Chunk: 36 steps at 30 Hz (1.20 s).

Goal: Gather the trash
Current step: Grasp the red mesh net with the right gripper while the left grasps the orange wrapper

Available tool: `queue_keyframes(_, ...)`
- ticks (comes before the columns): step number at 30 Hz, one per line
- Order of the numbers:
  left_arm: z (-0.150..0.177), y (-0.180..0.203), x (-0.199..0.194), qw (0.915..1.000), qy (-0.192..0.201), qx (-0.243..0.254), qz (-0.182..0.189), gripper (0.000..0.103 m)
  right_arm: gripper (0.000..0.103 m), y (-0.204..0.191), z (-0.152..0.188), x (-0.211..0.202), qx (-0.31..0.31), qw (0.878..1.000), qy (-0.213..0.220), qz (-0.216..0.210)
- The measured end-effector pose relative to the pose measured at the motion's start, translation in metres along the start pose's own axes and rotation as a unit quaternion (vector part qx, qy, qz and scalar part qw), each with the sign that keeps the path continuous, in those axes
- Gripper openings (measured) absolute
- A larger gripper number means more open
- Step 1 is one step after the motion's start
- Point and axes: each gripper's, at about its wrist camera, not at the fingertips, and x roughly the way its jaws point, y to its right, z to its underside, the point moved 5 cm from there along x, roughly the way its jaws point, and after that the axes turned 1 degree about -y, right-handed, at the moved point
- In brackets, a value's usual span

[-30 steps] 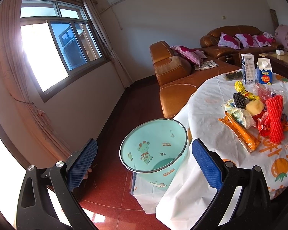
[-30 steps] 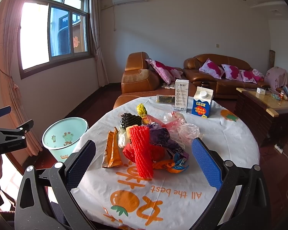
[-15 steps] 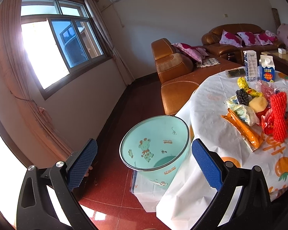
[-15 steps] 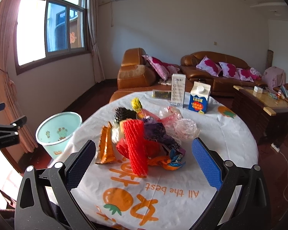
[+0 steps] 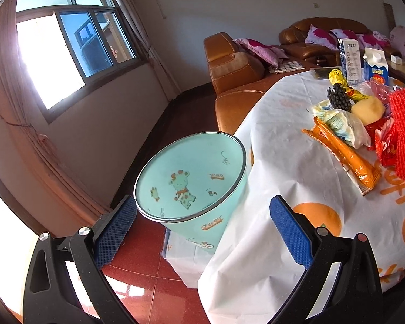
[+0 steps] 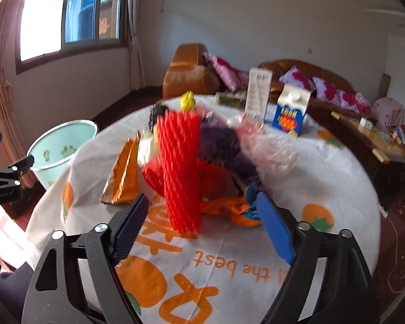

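Trash [image 6: 202, 162] lies heaped at the middle of the round tabletop [image 6: 324, 189], on a white cloth printed with oranges: a red foam net sleeve [image 6: 179, 170] stands nearest, an orange wrapper [image 6: 122, 175] lies to its left, and crumpled clear and purple plastic sits to its right (this view is blurred, so smaller pieces are hard to name). The right gripper [image 6: 202, 225] hovers just near of the heap, its fingers [image 6: 274, 226] apart and closing inward just now, with the bottom of the red sleeve in line between them but not touched. At the far side of the tabletop stand a blue milk carton [image 6: 291, 113] and a tall white box [image 6: 259, 93]. Left of the tabletop, on the red floor, a mint-green bin [image 5: 191, 178] with a cartoon deer stands touching the hanging cloth. The left gripper [image 5: 202, 224] hangs over the bin's near rim, fingers [image 5: 116, 229] released and empty.
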Motion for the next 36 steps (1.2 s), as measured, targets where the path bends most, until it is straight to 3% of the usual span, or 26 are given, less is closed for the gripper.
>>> queue_keyframes(2, -0.001, 0.003, 0.0, 1.0, 0.001, 0.0, 0.003, 0.097, 0.069, -0.002, 0.005, 0.01, -0.001, 1.0, -0.019, -0.009)
queue_keyframes(4, -0.002, 0.008, -0.001, 1.0, 0.002, 0.001, 0.006, 0.097, 0.047, -0.005, 0.009, 0.018, -0.004, 0.999, -0.04, -0.023)
queue_keyframes(5, -0.003, 0.01, -0.001, 1.0, 0.001, 0.002, 0.008, 0.097, 0.026, -0.006, 0.012, 0.022, -0.003, 0.998, -0.054, -0.034)
queue_keyframes(6, -0.003, 0.013, -0.001, 0.9999, 0.001, 0.003, 0.011, 0.097, 0.017, -0.006, 0.014, 0.024, 0.002, 0.997, -0.063, -0.046)
queue_keyframes(8, -0.005, 0.018, -0.001, 0.9999, -0.001, 0.005, 0.016, 0.097, 0.012, -0.006, 0.014, 0.02, 0.007, 0.996, -0.06, -0.061)
queue_keyframes(15, -0.021, 0.048, -0.003, 0.9991, -0.001, 0.006, 0.042, 0.097, 0.01, 0.006, -0.012, -0.018, 0.036, 0.996, -0.016, -0.086)
queue_keyframes(20, -0.039, 0.089, -0.003, 0.9977, 0.003, 0.018, 0.066, 0.097, 0.01, 0.055, -0.028, -0.042, 0.076, 0.996, 0.013, -0.047)
queue_keyframes(25, -0.042, 0.133, 0.012, 0.9964, -0.017, 0.04, 0.072, 0.097, 0.01, 0.093, -0.019, -0.031, 0.103, 0.995, 0.002, -0.012)
queue_keyframes(34, -0.028, 0.154, 0.041, 0.9934, -0.065, 0.052, 0.079, 0.097, 0.01, 0.095, -0.008, -0.011, 0.108, 0.994, -0.013, -0.024)
queue_keyframes(36, -0.026, 0.152, 0.042, 0.9915, -0.069, 0.041, 0.102, 0.089, 0.01, 0.097, -0.007, -0.007, 0.109, 0.994, -0.016, -0.027)
